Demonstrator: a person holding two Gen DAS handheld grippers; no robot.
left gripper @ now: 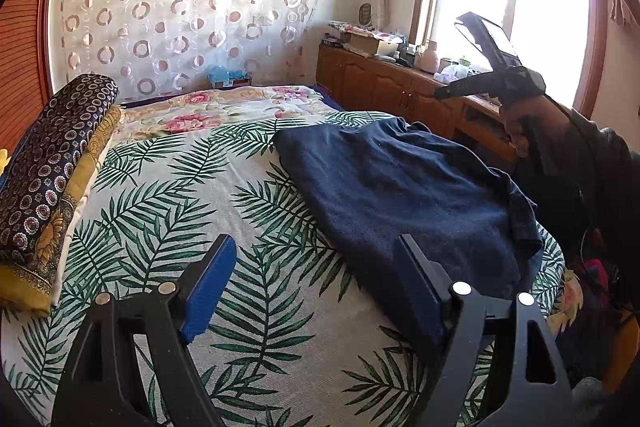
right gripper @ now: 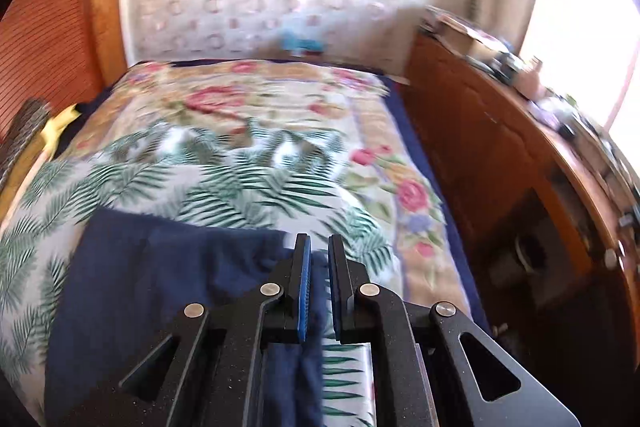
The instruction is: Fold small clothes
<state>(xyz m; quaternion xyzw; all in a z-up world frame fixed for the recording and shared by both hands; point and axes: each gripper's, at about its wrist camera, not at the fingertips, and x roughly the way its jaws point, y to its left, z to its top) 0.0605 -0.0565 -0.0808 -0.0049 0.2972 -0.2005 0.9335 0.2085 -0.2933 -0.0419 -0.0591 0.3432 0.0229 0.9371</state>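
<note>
A: What does the left wrist view show?

B: The left gripper (left gripper: 316, 287) hangs over the bed with its jaws spread wide and nothing between them. Its blue-padded fingers (left gripper: 206, 291) sit above the palm-leaf sheet (left gripper: 168, 195). The navy garment (left gripper: 400, 187) lies spread on that sheet toward the right side of the bed, its right edge bunched and rumpled, and the right-hand finger overlaps its near edge in the picture; whether it touches cannot be told.

A: Anything else there?

B: A stack of folded patterned cloths (left gripper: 52, 171) rests along the left edge of the bed. Beyond the leaf sheet is a floral quilt (left gripper: 224, 107), then a curtain with rings (left gripper: 180, 11). A wooden cabinet (left gripper: 384, 87) crowded with small items runs under the bright window (left gripper: 508, 11). At the right, a person's hand (left gripper: 524, 123) grips the handle of the other tool, held up off the bed.

A: And the right wrist view?

B: It is blurred. The right gripper (right gripper: 319, 255) has its jaws drawn nearly together, pinching a fold of the navy garment (right gripper: 160, 267), which hangs down between the pads. The rest of the garment spreads left over the palm-leaf sheet (right gripper: 100, 183), with the floral quilt (right gripper: 248, 99) beyond and the wooden cabinet (right gripper: 480, 131) at the right.
</note>
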